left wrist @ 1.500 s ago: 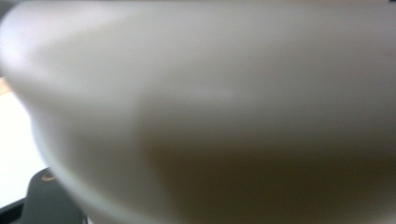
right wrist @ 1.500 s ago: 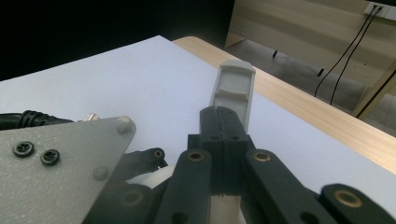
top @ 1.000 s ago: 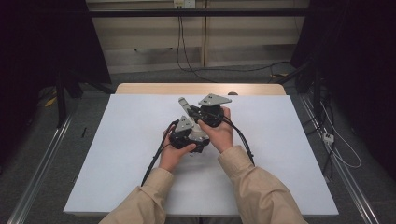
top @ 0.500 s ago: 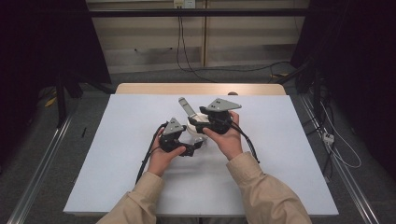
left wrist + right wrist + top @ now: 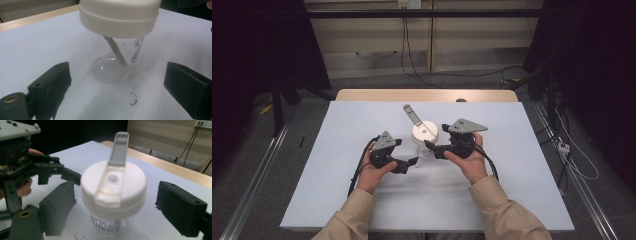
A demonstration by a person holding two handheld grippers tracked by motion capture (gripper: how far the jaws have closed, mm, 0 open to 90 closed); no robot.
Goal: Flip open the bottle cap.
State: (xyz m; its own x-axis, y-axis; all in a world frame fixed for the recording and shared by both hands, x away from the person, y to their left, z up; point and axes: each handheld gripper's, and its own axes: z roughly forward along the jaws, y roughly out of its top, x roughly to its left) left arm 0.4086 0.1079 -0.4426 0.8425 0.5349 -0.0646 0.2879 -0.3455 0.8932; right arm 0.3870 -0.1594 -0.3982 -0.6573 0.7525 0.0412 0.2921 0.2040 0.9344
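A clear plastic cup (image 5: 425, 150) with a cream-white lid (image 5: 425, 132) stands upright mid-table; its flip cap (image 5: 411, 114) is raised toward the far side. My left gripper (image 5: 408, 163) sits low at the cup's left, open, and in the left gripper view its jaws (image 5: 117, 92) flank the cup base (image 5: 110, 70) without touching it. A brownish straw (image 5: 115, 50) leans inside. My right gripper (image 5: 433, 148) is at the cup's right, open. Its jaws (image 5: 120, 207) straddle the lid (image 5: 113, 190) at lid height, with gaps on both sides.
The table (image 5: 337, 190) has a white sheet over it, with a wooden strip (image 5: 427, 95) along the far edge. A few black specks (image 5: 133, 101) lie just in front of the cup. The left gripper (image 5: 45, 172) shows beyond the lid in the right gripper view.
Both hands have drawn apart from the cup, the left one toward the left and nearer the person, the right one to the right. The lid and raised flip cap are now uncovered.
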